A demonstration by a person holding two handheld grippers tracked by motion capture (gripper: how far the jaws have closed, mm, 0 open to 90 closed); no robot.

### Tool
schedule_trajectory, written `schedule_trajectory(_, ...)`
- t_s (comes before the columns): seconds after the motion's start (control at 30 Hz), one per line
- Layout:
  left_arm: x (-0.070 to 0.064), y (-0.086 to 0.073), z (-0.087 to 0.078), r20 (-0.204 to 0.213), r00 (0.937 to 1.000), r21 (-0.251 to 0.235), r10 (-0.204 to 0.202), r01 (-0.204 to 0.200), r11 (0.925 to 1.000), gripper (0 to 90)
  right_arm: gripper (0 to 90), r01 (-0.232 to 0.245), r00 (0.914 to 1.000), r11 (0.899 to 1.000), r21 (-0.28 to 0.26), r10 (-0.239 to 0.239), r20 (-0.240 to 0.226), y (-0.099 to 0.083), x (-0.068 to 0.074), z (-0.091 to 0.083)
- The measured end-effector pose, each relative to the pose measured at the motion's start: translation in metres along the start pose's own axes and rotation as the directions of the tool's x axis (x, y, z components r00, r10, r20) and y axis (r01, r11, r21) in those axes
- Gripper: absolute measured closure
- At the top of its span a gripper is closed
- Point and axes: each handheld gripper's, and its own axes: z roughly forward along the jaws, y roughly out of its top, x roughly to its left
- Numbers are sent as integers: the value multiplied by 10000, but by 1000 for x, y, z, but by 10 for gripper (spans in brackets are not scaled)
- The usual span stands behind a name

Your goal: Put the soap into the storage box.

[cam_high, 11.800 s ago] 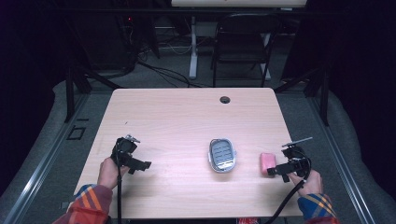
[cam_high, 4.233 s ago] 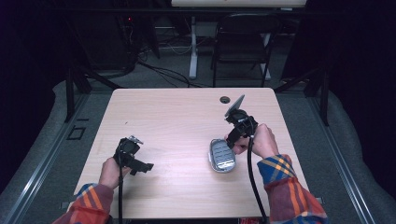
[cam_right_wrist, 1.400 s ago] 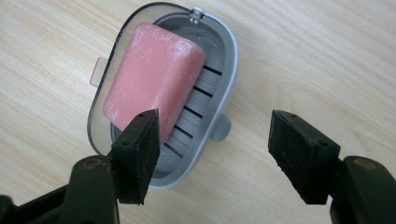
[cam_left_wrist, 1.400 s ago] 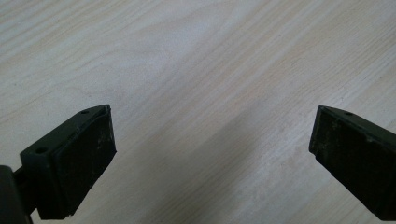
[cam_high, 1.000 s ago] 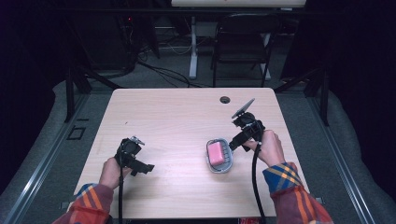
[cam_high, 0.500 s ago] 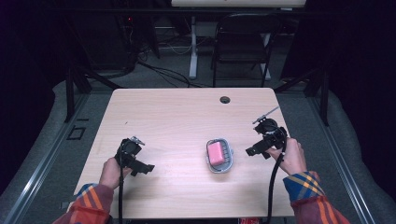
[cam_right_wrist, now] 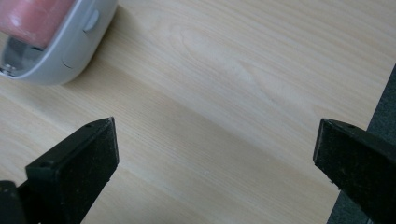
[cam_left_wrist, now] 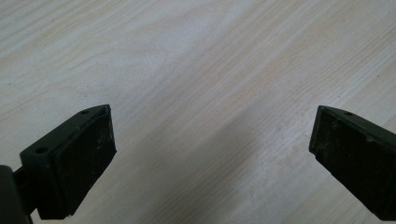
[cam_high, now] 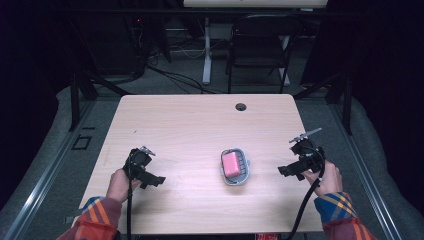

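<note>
Item 1: soap (cam_high: 230, 164), pink rounded bar, lying in item 2. High view shows whole bar; right gripper view shows one pink end at top-left corner (cam_right_wrist: 32, 16).

Item 2: soap dish (cam_high: 243, 167), grey plastic, oval w/ smooth rounded wall, approx. centre of counter (cam_high: 200, 125), nearer the right side. Right gripper view shows wall close up (cam_right_wrist: 79, 44), w/ small raised tab.

Item 3: right gripper (cam_high: 292, 167), held in right hand (cam_high: 327, 179) near counter's right edge. Jaws spread wide, nothing between them. Dish lies beyond and off to the side of left-hand jaw in that view, apart from it, not between jaws.

Item 4: left gripper (cam_high: 152, 179), in left hand (cam_high: 119, 184), front-left of counter, well apart from dish. Jaws released, wide, bare wood between. Pads black, matte, scuffed.

Counter: pale wood-grain, round cable hole (cam_high: 241, 106) at far edge (high view).
</note>
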Motion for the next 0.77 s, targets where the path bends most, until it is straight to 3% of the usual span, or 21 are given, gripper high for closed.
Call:
schedule_trajectory(0.37,0,1,3,64,10000,99,72,-72,9999,3,0,-159,9997,9996,-246,164,183,-35,-5,18)
schedule_trajectory(0.53,-1,1,1,89,9999,28,106,-106,9999,3,0,-151,9997,9989,446,143,181,-50,-10,33)
schedule_trajectory(0.73,-1,1,1,79,9999,29,103,-103,9999,3,0,-215,9997,9992,350,211,124,-52,-13,35)
schedule_trajectory(0.77,-1,1,1,90,9999,47,116,-116,9999,3,0,-111,9998,9986,524,104,145,-52,-13,37)
